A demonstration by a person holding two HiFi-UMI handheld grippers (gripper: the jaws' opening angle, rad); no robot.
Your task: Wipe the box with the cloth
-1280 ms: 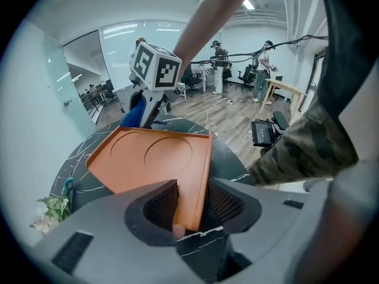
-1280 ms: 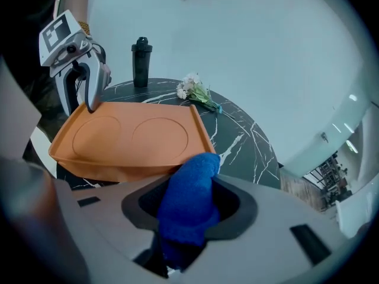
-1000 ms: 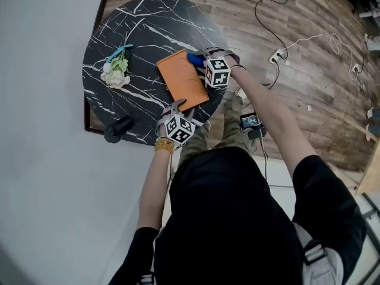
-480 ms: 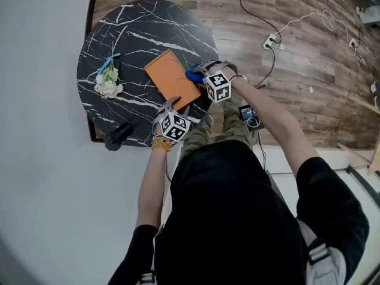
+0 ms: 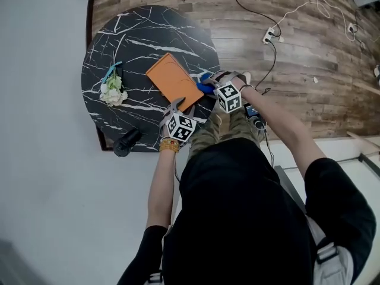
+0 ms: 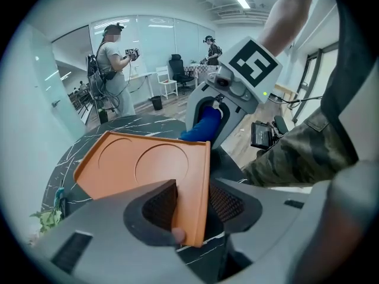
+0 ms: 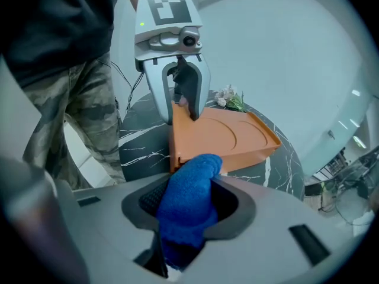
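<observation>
A flat orange box (image 5: 172, 76) lies on the round black marble table (image 5: 136, 34); two round recesses show in its top (image 6: 142, 167). My left gripper (image 5: 178, 107) is shut on the box's near corner, with the orange edge between its pads (image 6: 161, 207). My right gripper (image 5: 209, 86) is shut on a rolled blue cloth (image 7: 189, 200). The cloth's tip rests against the box's near right edge (image 7: 195, 152). In the right gripper view the left gripper (image 7: 185, 106) stands over the box's far corner. In the left gripper view the blue cloth (image 6: 201, 129) shows behind the box.
White flowers (image 5: 113, 91) lie on the table's left side and a black cylinder (image 5: 126, 141) at its near left edge. Cables and a power strip (image 5: 273, 34) run over the wooden floor at the right. Two people (image 6: 112, 70) stand in the far room.
My right gripper has slid the blue cloth along the box's right edge, from near its far corner toward me. The left gripper has kept its hold on the box.
</observation>
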